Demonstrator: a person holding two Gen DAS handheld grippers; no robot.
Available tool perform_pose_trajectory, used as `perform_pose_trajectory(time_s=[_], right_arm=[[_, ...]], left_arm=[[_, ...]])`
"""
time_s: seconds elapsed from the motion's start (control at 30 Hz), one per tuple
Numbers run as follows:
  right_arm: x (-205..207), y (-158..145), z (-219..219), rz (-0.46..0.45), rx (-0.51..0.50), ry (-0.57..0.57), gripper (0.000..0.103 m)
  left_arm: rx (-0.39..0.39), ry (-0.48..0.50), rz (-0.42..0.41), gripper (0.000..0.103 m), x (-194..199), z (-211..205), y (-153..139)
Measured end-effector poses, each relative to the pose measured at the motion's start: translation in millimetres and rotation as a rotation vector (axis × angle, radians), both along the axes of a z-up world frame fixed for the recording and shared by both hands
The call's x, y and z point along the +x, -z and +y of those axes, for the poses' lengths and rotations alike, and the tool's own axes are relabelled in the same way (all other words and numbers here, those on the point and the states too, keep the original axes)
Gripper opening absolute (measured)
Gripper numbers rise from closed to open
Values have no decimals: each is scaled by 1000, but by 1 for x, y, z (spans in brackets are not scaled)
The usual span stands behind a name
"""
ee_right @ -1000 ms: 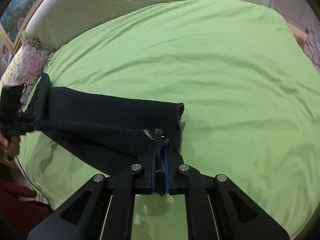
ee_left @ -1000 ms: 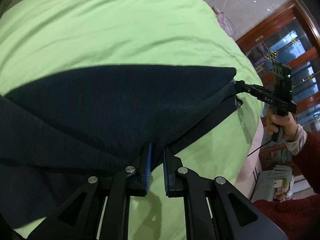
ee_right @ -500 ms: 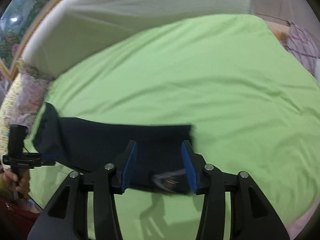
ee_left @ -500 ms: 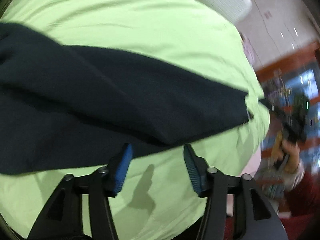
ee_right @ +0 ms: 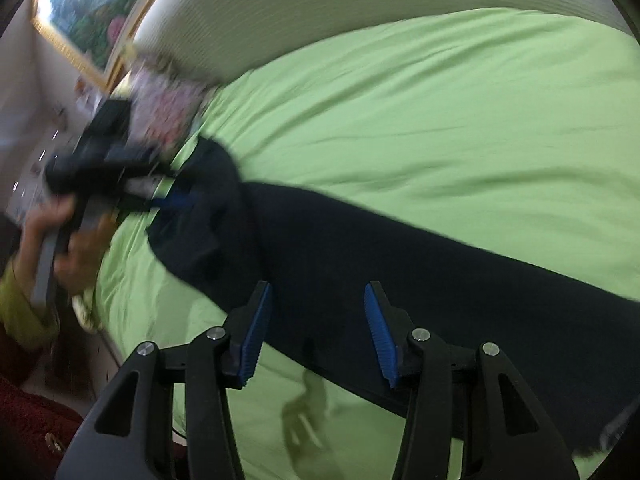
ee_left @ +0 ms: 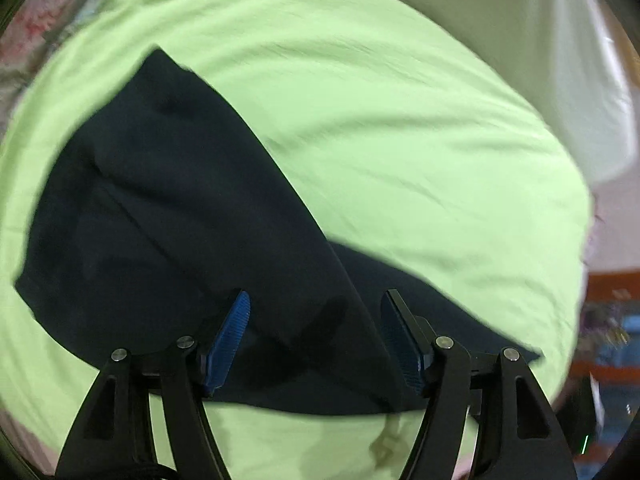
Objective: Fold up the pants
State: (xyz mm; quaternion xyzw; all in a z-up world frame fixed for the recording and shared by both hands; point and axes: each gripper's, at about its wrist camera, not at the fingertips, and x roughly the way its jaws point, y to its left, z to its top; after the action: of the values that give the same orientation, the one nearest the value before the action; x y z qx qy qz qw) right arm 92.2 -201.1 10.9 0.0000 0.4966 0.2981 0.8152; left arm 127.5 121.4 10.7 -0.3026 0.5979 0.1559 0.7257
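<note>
The dark navy pants (ee_left: 168, 216) lie flat on the light green bedsheet (ee_left: 400, 128), and show as a long dark band in the right wrist view (ee_right: 400, 264). My left gripper (ee_left: 314, 332) is open and empty, with its jaws spread just above the pants near their front edge. My right gripper (ee_right: 318, 324) is open and empty, hovering over the middle of the pants. In the right wrist view the left gripper (ee_right: 176, 200) shows blurred at the far left end of the pants, held in a hand.
A pale headboard (ee_right: 360, 4) runs along the back of the bed. A floral pillow (ee_right: 164, 96) lies at the bed's far left corner. A framed picture (ee_right: 92, 4) hangs on the wall. The bed's near edge (ee_right: 108, 340) drops off at the left.
Both grippers were shut on the pants a second ago, then opened and let go. The pants now lie on the sheet. Both cameras have swung toward the pants' left end.
</note>
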Motion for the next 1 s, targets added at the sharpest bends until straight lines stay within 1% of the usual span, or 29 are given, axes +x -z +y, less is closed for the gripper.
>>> perform_pose_trajectory(time_s=[0.07, 0.13, 0.17, 0.2, 0.3, 0.4, 0.43, 0.5, 0.53, 0.57, 0.6, 0.63, 0.67, 0.7, 0.8, 0.87, 0.97, 1.0], right_arm=[[4, 11, 22, 21, 6, -48, 49], [8, 18, 34, 44, 8, -81, 49], [10, 22, 42, 50, 11, -97, 49], [12, 26, 52, 56, 13, -118, 49], [17, 38, 73, 86, -4, -164, 49], [18, 50, 88, 110, -27, -203, 49], [20, 52, 88, 116, -40, -213, 49], [22, 59, 95, 118, -66, -228, 48], [21, 60, 97, 115, -68, -233, 44], [20, 60, 98, 109, -65, -245, 28], [20, 59, 98, 106, -69, -251, 16], [20, 57, 97, 96, -76, -256, 13], [17, 54, 98, 78, -80, -266, 8], [17, 52, 98, 69, -80, -271, 7], [13, 43, 97, 42, -85, -281, 7], [8, 35, 94, 23, -73, -287, 7], [-2, 23, 92, -11, -63, -312, 7], [-5, 21, 93, -16, -64, -320, 7]], left_arm=[[37, -47, 44, 69, 23, 13, 2], [68, -93, 109, 69, 43, 24, 11], [77, -100, 125, 69, 49, 27, 15], [99, -103, 162, 69, 58, 30, 21], [132, -91, 229, 68, 70, 29, 36], [157, -77, 236, 66, 74, 26, 42], [161, -73, 228, 62, 73, 24, 42], [178, -69, 200, 47, 68, 23, 41], [179, -69, 187, 31, 64, 23, 41], [173, -72, 166, 20, 59, 27, 41], [155, -80, 135, 18, 54, 29, 40], [141, -88, 108, 12, 49, 31, 37], [124, -101, 73, 10, 42, 33, 33], [113, -108, 51, 9, 37, 33, 30], [83, -135, -42, 8, 15, 32, 14], [46, -162, -127, 8, -5, 34, 1], [-3, -194, -254, 8, -40, 48, -14], [-17, -206, -276, 8, -53, 53, -16]])
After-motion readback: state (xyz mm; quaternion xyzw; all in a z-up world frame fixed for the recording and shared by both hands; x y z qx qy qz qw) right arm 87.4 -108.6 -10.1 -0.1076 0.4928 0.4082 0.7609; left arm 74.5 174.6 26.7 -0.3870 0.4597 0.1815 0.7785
